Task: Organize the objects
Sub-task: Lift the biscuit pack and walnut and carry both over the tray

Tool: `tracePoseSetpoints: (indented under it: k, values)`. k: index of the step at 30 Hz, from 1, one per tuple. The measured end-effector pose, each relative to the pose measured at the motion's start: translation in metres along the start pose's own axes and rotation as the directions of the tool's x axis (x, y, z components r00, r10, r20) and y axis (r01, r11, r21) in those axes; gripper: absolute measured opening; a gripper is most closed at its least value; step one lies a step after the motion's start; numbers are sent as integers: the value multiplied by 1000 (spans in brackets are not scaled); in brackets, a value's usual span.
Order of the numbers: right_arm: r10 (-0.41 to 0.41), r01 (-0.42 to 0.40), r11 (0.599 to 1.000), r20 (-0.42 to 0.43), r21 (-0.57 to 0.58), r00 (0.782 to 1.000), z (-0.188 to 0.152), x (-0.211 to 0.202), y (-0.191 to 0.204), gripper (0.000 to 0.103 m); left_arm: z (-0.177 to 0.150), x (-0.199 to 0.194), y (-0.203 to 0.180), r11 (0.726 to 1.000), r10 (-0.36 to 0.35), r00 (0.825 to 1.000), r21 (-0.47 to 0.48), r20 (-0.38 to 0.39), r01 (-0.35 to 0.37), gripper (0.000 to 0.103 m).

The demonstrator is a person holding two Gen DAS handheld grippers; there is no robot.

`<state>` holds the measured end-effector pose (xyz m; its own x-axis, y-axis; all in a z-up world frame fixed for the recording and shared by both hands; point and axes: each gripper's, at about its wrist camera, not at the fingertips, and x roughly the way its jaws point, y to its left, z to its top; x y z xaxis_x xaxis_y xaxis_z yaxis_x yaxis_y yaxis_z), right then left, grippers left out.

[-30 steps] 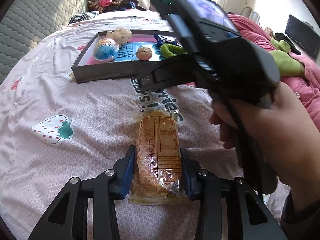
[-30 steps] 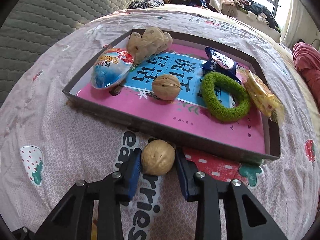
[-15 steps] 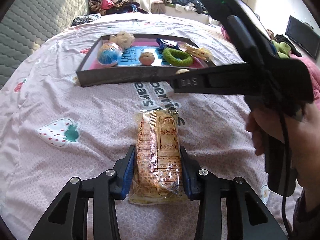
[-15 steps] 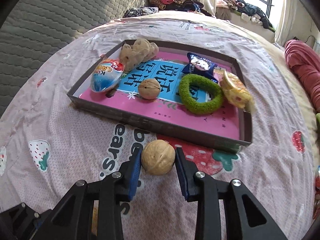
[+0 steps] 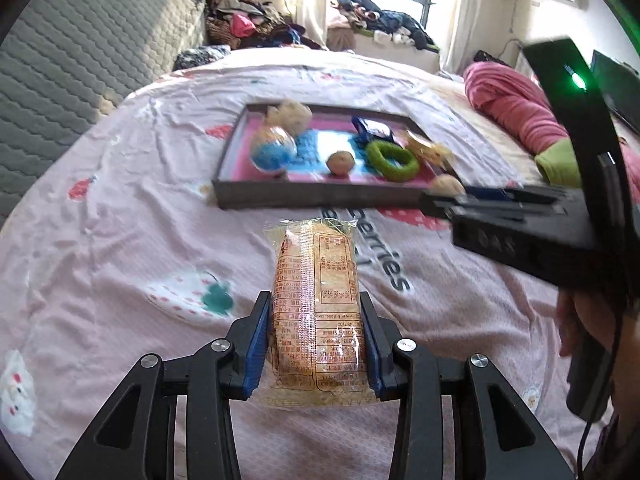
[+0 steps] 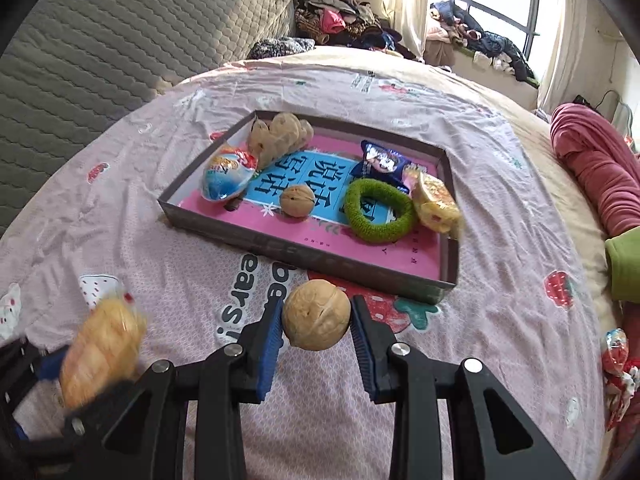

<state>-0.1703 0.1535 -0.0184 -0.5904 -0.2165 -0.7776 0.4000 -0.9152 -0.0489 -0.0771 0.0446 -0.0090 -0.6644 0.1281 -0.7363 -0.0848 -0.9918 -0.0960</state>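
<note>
Fingers clamping snack packet, walnut pinched

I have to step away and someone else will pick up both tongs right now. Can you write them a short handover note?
Left tongs: shut on a wrapped snack, held above the bedsheet.
Right tongs: shut on a walnut, held just short of the tray's near wall.
In the tray already: another walnut, a green ring, a toy egg, a blue packet, a yellow packet and a beige lump.
Done: those six are in.
Left: put the held walnut and snack into the tray. A red-wrapped item lies on the bed at far right; probably goes in too.
</note>
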Motion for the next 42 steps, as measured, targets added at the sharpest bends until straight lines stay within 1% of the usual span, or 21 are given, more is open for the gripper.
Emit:
tracePoseSetpoints:
  k: [5, 17, 23, 33, 42]
  values:
    - [-12, 12, 1000, 38, -7, 999, 1, -20, 5, 34, 15, -14, 7, 1000, 19, 999, -8, 35, -19, 42]
    - [-29, 31, 999, 105, -16, 994, 9, -56, 11, 34, 43, -36, 8, 999, 44, 994, 2, 95, -44, 42]
    - [-47, 50, 999, 136, -21, 990, 13, -72, 12, 34, 52, -45, 7, 999, 47, 992, 2, 114, -48, 42]
    - [-48, 50, 999, 180, -11, 982, 23, -96, 9, 34, 69, -63, 0, 999, 46, 986, 15, 157, -50, 42]
    - [-54, 55, 998, 216, 5, 975, 32, -112, 1, 34, 84, -69, -2, 998, 45, 984, 30, 175, -51, 42]
